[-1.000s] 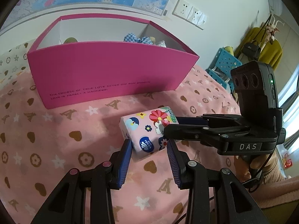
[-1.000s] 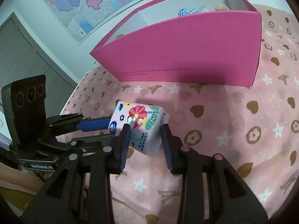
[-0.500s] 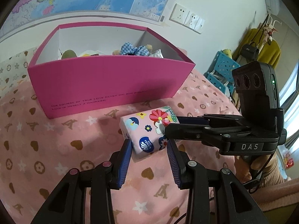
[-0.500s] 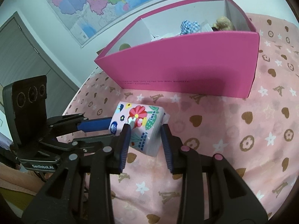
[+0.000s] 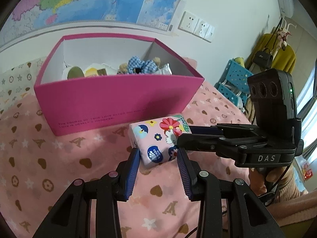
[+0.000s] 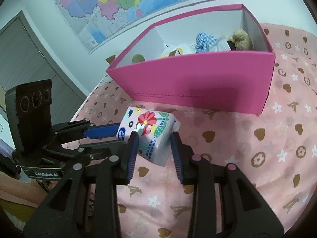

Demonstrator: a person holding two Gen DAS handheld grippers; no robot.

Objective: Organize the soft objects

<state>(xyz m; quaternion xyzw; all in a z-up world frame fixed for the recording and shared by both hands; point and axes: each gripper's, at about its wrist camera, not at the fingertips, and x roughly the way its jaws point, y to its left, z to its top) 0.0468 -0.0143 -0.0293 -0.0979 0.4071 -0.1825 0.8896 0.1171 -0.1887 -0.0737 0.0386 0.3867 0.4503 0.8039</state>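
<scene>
A: Tissue pack (image 5: pixel 158 138) is hanging clear of the pink blanket (image 5: pixel 59 158), just in front of the pink box (image 5: pixel 118 99). Both grippers are on it.

B: Jaw state?

A: Left gripper (image 5: pixel 158 158) is clamping the near end, jaws pressing both long sides. Right gripper (image 6: pixel 153 144) is gripping it crosswise, jaws clenched on the pack. The wrapper is creasing at one corner.

B: So the step in hand is the lift over the front wall, I judge.

A: Agreed. Both grippers are needing to rise together, level; any divergence is going to twist or tear the soft pack. One could let go before the drop.

B: Obstacles?

A: Front wall is standing taller than the pack. Inside, the blue gingham scrunchie (image 5: pixel 138 66), brown plush toy (image 6: pixel 240 37) and other packets are filling the right side; the left part is looking freer. Wall map (image 6: pixel 118 4) and sockets (image 5: pixel 196 26) are well behind.
</scene>
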